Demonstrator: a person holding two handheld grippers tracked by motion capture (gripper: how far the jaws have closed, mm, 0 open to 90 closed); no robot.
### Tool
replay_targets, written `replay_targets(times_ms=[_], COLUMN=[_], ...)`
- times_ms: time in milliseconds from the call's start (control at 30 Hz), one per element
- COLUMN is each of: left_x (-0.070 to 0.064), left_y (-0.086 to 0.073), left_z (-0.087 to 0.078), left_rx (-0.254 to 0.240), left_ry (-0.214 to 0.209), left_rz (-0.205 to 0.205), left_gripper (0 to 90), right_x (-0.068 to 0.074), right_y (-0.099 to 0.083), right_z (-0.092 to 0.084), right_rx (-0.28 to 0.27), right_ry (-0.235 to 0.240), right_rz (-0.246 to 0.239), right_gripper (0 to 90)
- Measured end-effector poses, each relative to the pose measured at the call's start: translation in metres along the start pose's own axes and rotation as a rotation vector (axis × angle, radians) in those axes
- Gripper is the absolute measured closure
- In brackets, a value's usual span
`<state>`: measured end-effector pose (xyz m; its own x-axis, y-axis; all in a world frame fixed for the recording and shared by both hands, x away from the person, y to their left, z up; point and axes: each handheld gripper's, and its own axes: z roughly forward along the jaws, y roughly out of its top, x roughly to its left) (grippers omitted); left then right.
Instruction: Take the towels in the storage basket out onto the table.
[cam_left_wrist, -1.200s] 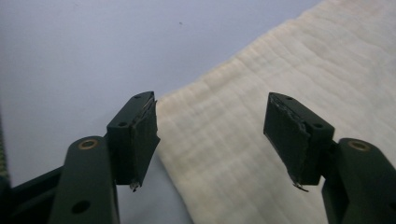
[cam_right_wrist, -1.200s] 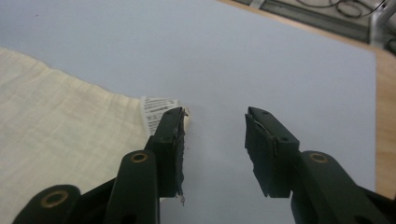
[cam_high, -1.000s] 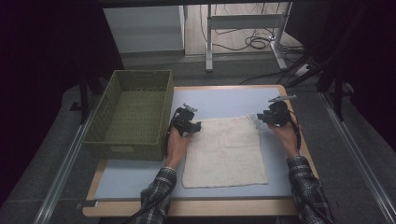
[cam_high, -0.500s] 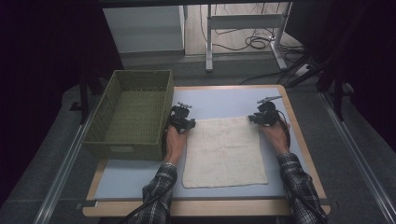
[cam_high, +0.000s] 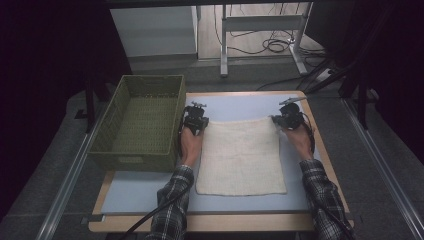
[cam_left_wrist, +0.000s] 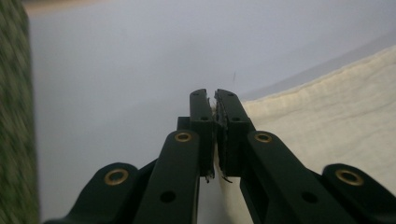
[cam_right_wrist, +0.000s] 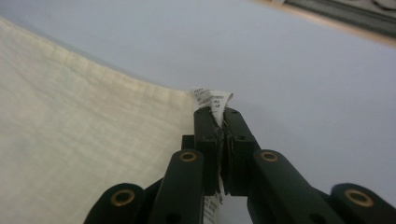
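A cream cloth (cam_high: 242, 157) lies flat on the blue mat (cam_high: 150, 192). My left gripper (cam_high: 200, 125) is at the cloth's far left corner. In the left gripper view its jaws (cam_left_wrist: 215, 100) have just been closing and now pinch the edge of the cloth (cam_left_wrist: 327, 121). My right gripper (cam_high: 278, 120) is at the far right corner. In the right gripper view its jaws (cam_right_wrist: 218, 116) have also just been closing. They are shut on the corner of the cloth (cam_right_wrist: 84, 140), where a white printed label (cam_right_wrist: 212, 99) sticks out above the tips.
A green woven basket (cam_high: 130, 162) stands left of the mat, close beside my left hand. The wooden table edge (cam_high: 215, 222) runs along the front. Desk legs and cables (cam_high: 270, 45) lie on the floor beyond the table.
Both hands have settled at the cloth's far corners. The right gripper came inward from the table's right edge, and the left gripper edged slightly farther away. The cloth's far edge now looks straighter.
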<state>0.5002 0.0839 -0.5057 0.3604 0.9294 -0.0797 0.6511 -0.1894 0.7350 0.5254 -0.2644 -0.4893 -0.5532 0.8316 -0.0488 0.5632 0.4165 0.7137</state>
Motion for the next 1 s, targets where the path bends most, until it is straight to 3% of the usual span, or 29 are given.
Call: replay_targets(times_ms=[33, 133, 200, 400, 700, 1000], left_x=[-0.005, -0.014, -0.018, -0.025, -0.044, -0.05], left_y=[0.009, 0.013, 0.01, -0.005, -0.043, -0.081], left_z=[-0.006, -0.014, -0.019, -0.039, -0.068, -0.096], left_rx=[-0.033, -0.047, -0.046, -0.052, -0.054, -0.081], left_ry=[0.007, 0.015, 0.021, 0.006, -0.018, -0.075], left_rz=[0.022, 0.072, 0.103, 0.132, 0.203, 0.226], left_gripper=[86.8, 86.5, 86.5, 86.2, 86.1, 85.7], right_x=[-0.002, -0.004, -0.003, 0.002, 0.021, 0.042], right_y=[0.004, 0.01, 0.008, -0.012, -0.046, -0.083], right_z=[-0.004, -0.019, -0.024, -0.05, -0.086, -0.115], right_rx=[-0.016, -0.043, -0.044, -0.078, -0.086, -0.091], right_ry=[-0.006, -0.01, -0.007, 0.063, 0.117, 0.189], right_rz=[0.011, -0.007, -0.013, 0.0, -0.046, -0.07], right_gripper=[86.0, 85.9, 85.9, 85.8, 85.8, 85.6])
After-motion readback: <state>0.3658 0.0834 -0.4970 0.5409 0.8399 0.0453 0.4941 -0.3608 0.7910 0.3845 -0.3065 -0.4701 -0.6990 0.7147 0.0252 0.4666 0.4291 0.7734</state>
